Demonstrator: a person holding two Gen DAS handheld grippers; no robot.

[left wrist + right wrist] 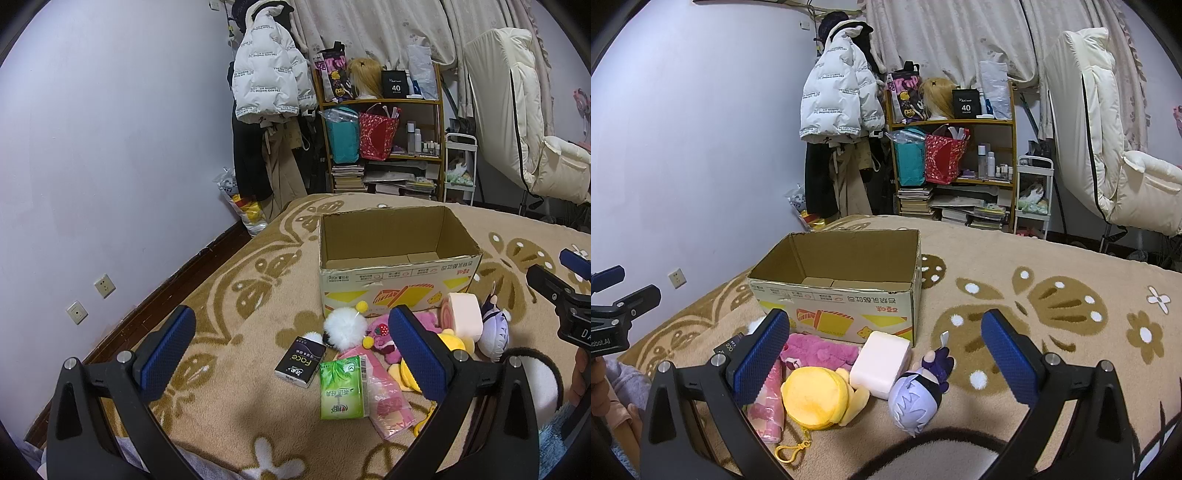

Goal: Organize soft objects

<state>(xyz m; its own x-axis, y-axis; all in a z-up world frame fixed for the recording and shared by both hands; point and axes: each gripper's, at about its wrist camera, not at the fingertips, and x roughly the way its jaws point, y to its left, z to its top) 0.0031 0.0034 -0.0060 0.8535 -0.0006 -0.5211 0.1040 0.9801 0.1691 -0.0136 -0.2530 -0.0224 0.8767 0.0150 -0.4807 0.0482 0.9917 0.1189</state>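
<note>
Soft toys and packs lie in a bunch on the tan flowered blanket [1052,258], right in front of the brown cardboard box [397,266]. Its open top faces up, and its long side runs left to right along the front of the pile. A green tissue pack [341,387] lies flat with its long side pointing toward the box, and a black tissue pack [300,362] sits just beside it on the left, turned a little. A pink plastic pack [386,398] lies on the green one's right, touching it. A white fluffy ball [345,326] sits close to the box. A yellow round plush [816,397] lies flat, touching a purple-pink plush [820,350] behind it. A pale pink cake-roll toy [881,363] sits next to the yellow one, its long side pointing toward the box. A small doll with light purple hair [919,395] lies on its side, head toward the camera. The left gripper [291,354] hangs over the tissue packs with its blue pads wide apart, holding nothing. The right gripper [882,354] hangs over the cake-roll toy, also wide apart and holding nothing.
</note>
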